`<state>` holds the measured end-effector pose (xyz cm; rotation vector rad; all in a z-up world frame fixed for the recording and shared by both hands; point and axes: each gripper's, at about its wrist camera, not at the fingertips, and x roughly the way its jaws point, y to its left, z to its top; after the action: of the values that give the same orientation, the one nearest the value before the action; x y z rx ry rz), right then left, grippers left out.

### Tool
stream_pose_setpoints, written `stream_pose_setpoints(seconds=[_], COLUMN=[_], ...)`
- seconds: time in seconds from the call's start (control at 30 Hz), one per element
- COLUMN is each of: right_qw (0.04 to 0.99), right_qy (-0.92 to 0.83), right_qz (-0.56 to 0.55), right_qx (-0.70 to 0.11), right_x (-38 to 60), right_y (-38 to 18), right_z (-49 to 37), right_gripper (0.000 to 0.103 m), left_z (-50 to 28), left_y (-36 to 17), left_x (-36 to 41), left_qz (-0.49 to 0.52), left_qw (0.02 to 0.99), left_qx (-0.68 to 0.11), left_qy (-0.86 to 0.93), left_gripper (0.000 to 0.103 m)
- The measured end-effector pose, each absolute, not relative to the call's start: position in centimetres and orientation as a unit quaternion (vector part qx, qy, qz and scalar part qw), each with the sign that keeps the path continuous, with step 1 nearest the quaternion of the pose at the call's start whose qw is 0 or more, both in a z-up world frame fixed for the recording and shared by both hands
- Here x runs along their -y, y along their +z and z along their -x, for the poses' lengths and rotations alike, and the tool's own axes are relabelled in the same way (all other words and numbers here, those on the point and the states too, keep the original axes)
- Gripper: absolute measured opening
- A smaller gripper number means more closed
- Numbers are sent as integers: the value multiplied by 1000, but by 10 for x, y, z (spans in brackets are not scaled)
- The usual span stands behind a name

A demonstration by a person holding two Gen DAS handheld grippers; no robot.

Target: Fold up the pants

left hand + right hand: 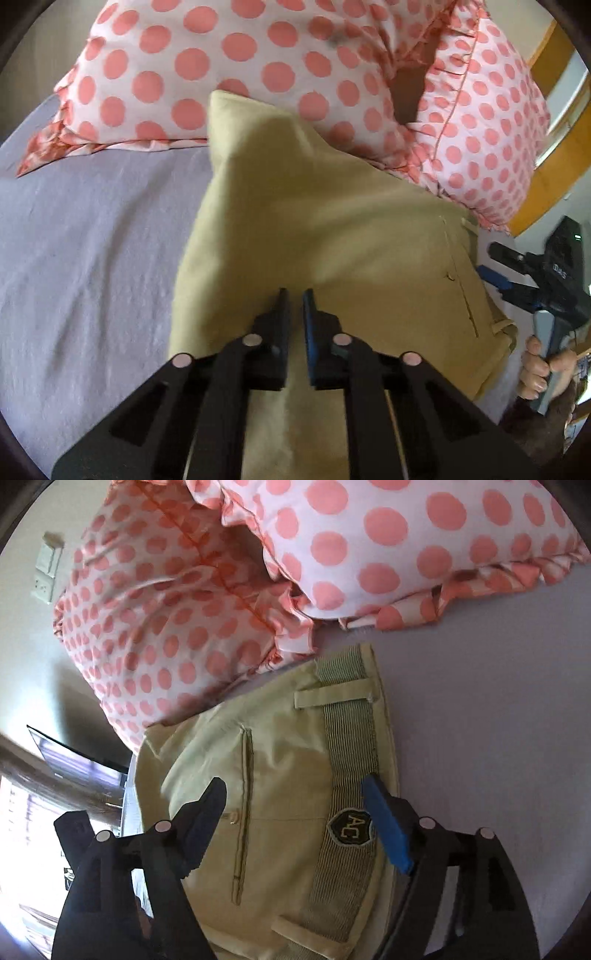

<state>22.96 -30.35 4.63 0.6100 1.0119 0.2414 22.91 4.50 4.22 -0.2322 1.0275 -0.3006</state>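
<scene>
Khaki pants (314,221) lie on a lilac bed sheet (92,240), their far end against the pillows. My left gripper (295,306) is shut on the pants fabric, which runs up between its fingers. My right gripper (295,805) is open above the waistband (351,760), its fingers spread either side of the back pocket slit (245,794) and the "AC" patch (349,830). The right gripper also shows in the left wrist view (517,273) at the right edge, held by a hand, beside the waist end.
Two white pillows with pink dots (258,55) (166,627) lie at the head of the bed, touching the pants. A wooden frame (554,166) is at the right. A dark screen (81,757) and a wall socket (48,572) are beyond the bed.
</scene>
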Motion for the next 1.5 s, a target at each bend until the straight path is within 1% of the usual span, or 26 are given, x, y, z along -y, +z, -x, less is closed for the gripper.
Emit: stream_pose_setpoints(seconds=[0.03, 0.07, 0.1, 0.13, 0.17, 0.2, 0.23, 0.27, 0.33, 0.47, 0.67, 0.7, 0.77, 0.93, 1.5], right_qw=[835, 848, 866, 880, 889, 902, 909, 913, 913, 919, 916, 916, 917, 918, 918], right_qy=[97, 95, 107, 115, 118, 116, 115, 114, 107, 56, 29, 24, 22, 19, 20], right_qz=[-263, -244, -222, -206, -195, -176, -161, -150, -114, -34, 7, 12, -1, -10, -11], right_qx=[-474, -461, -435, -413, -397, -377, -366, -363, -376, -388, -401, -399, -399, -396, -396], right_x=[302, 298, 291, 286, 282, 272, 263, 256, 231, 194, 176, 176, 179, 179, 180], right_y=[54, 63, 76, 86, 92, 99, 100, 98, 82, 51, 29, 27, 24, 23, 23], right_z=[-219, -206, -184, -162, -146, -119, -97, -83, -51, -29, -18, -17, -16, -12, -12], right_gripper=[78, 78, 82, 94, 101, 102, 102, 102, 102, 102, 102, 102, 102, 102, 102], left_z=[-218, -205, -189, -166, -150, -130, -102, -93, -63, -26, -20, -19, -18, -11, -12], left_y=[49, 55, 62, 70, 74, 76, 76, 75, 67, 50, 29, 26, 24, 20, 20], left_x=[-47, -47, -47, -46, -43, -45, -44, -37, -31, -30, -30, -34, -38, -38, -39], left_qz=[102, 87, 71, 48, 32, 17, -2, -13, -35, -53, -50, -37, -20, -22, -23], left_qw=[861, 870, 881, 895, 902, 908, 916, 919, 922, 920, 914, 914, 915, 924, 923], left_qx=[-481, -469, -452, -428, -416, -406, -393, -388, -382, -387, -403, -404, -403, -380, -383], left_qy=[-130, -123, -120, -115, -108, -98, -79, -69, -48, -30, -21, -23, -27, -28, -29], left_gripper=[29, 40, 58, 73, 80, 91, 99, 101, 101, 101, 101, 101, 101, 101, 101])
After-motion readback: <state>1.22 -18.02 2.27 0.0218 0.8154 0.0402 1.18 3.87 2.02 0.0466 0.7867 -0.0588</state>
